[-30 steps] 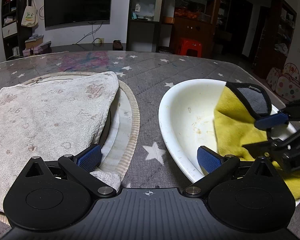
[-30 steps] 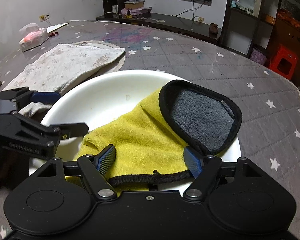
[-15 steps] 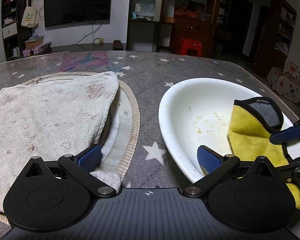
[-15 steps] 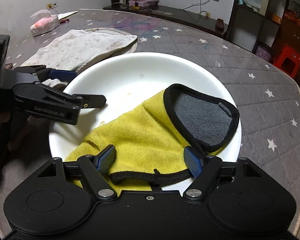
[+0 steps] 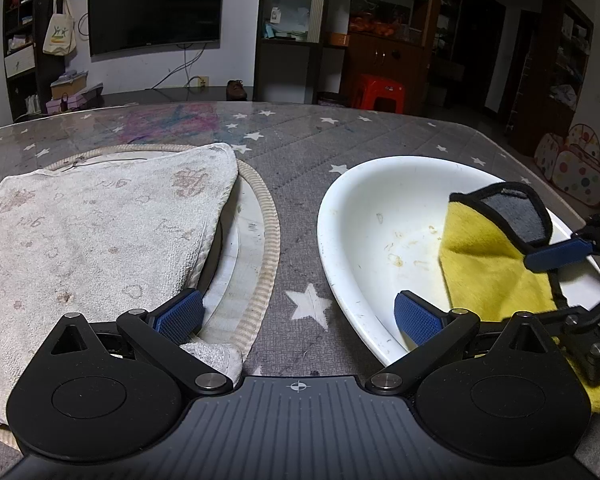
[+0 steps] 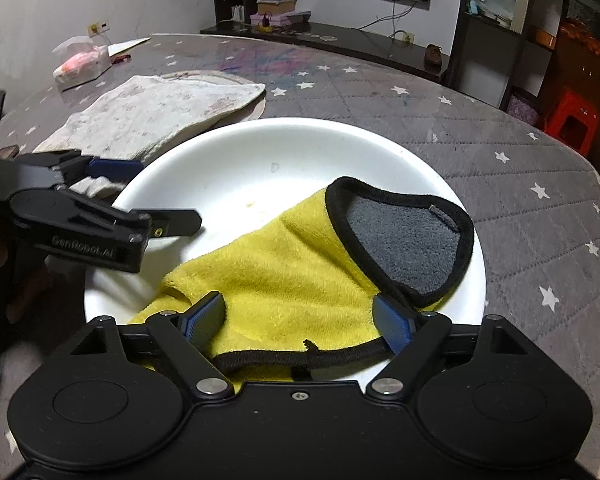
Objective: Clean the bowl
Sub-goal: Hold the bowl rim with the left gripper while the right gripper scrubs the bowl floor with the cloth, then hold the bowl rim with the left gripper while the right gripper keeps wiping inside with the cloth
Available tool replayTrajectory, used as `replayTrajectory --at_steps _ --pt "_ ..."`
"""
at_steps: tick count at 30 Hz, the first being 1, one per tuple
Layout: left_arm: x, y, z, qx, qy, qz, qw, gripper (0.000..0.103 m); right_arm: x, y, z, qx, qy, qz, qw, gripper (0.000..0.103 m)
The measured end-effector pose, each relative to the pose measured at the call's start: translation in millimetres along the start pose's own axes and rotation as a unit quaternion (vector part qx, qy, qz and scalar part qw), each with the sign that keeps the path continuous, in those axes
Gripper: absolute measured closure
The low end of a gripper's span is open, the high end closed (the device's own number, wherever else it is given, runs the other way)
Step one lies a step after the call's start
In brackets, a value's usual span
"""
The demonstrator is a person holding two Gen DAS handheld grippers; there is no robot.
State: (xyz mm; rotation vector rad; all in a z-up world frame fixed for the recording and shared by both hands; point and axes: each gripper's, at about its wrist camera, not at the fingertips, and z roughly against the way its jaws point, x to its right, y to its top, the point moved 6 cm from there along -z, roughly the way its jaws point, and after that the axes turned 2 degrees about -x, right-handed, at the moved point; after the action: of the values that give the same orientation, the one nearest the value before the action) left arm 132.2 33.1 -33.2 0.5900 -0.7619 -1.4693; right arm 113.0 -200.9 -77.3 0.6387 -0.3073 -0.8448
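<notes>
Your right gripper (image 6: pixel 298 322) had just been widening, its jaws spread around the yellow cloth (image 6: pixel 284 276) in the white bowl (image 6: pixel 260 152); stains lay ahead and left. Your left gripper (image 5: pixel 298 314), spread wide, straddled the bowl's near rim, one pad inside.

Black gripper (image 6: pixel 300 316), blue ribbed pads (image 6: pixel 392 324)

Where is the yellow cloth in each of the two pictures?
Left wrist view: the yellow cloth lies at the right, inside the white bowl, with its near end running past the rim.
Right wrist view: the cloth lies low in the middle, inside the bowl.
Shared landmark: the stained white towel.
</notes>
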Motion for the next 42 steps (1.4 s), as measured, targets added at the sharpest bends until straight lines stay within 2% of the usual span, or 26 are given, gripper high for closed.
replayTrajectory --at_steps 17,29,42 --pt "1 0 0 0.001 -0.001 0.001 1.0000 0.000 7 27 -24 0.014 -0.006 -0.012 1.000 0.016" --pt "4 1 -2 0.001 -0.001 0.002 1.0000 0.000 10 37 -31 0.011 0.011 0.015 1.000 0.013" --pt "1 0 -2 0.001 -0.001 0.001 1.0000 0.000 8 32 -27 0.002 0.017 0.018 1.000 0.013"
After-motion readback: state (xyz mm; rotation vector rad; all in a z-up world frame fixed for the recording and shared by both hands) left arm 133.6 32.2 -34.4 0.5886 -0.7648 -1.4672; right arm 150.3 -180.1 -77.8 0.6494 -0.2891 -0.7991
